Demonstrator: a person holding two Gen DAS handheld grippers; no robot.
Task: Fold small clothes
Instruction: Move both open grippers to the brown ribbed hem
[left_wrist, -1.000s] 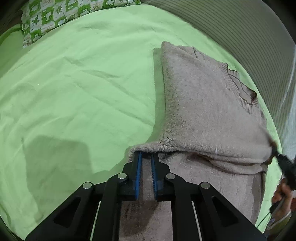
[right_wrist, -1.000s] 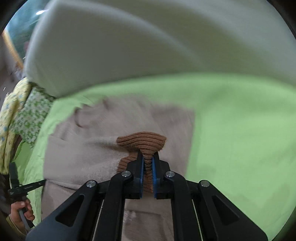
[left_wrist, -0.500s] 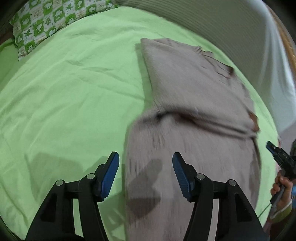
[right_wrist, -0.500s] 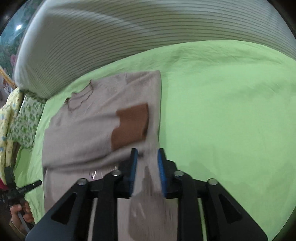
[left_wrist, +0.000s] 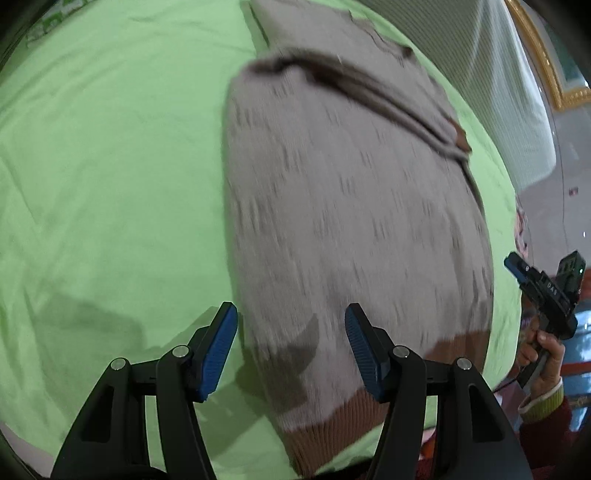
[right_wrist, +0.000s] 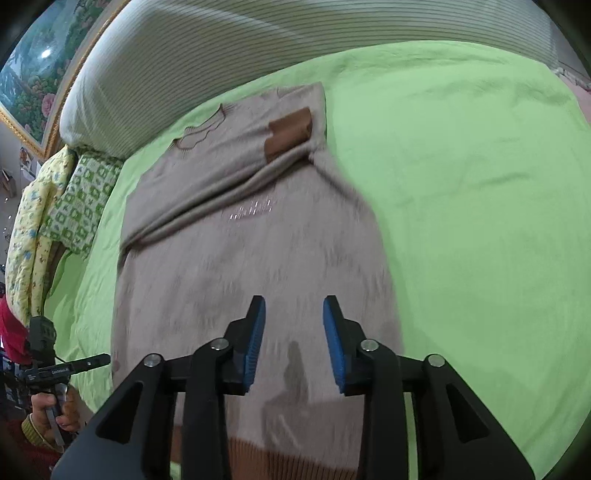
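Note:
A beige knit sweater (left_wrist: 351, 192) with a brown ribbed hem (left_wrist: 332, 432) lies flat on the green bed sheet (left_wrist: 110, 166), both sleeves folded across the chest. It also shows in the right wrist view (right_wrist: 251, 236), where the brown cuff (right_wrist: 290, 133) rests near the neckline. My left gripper (left_wrist: 291, 347) is open and empty above the sweater's lower left edge. My right gripper (right_wrist: 293, 336) is open and empty above the sweater's lower body. The right gripper also shows at the right edge of the left wrist view (left_wrist: 543, 291), and the left gripper at the left edge of the right wrist view (right_wrist: 66, 369).
A striped grey-white headboard cushion (right_wrist: 258, 48) runs along the far side of the bed. Green-patterned and yellow pillows (right_wrist: 74, 184) lie at the left. A framed flower picture (right_wrist: 33, 70) hangs behind. The green sheet (right_wrist: 480, 221) spreads wide to the right.
Both grippers were shut on the sleeve ends a second ago. They opened, let the sleeves drop across the chest, and pulled back toward the hem.

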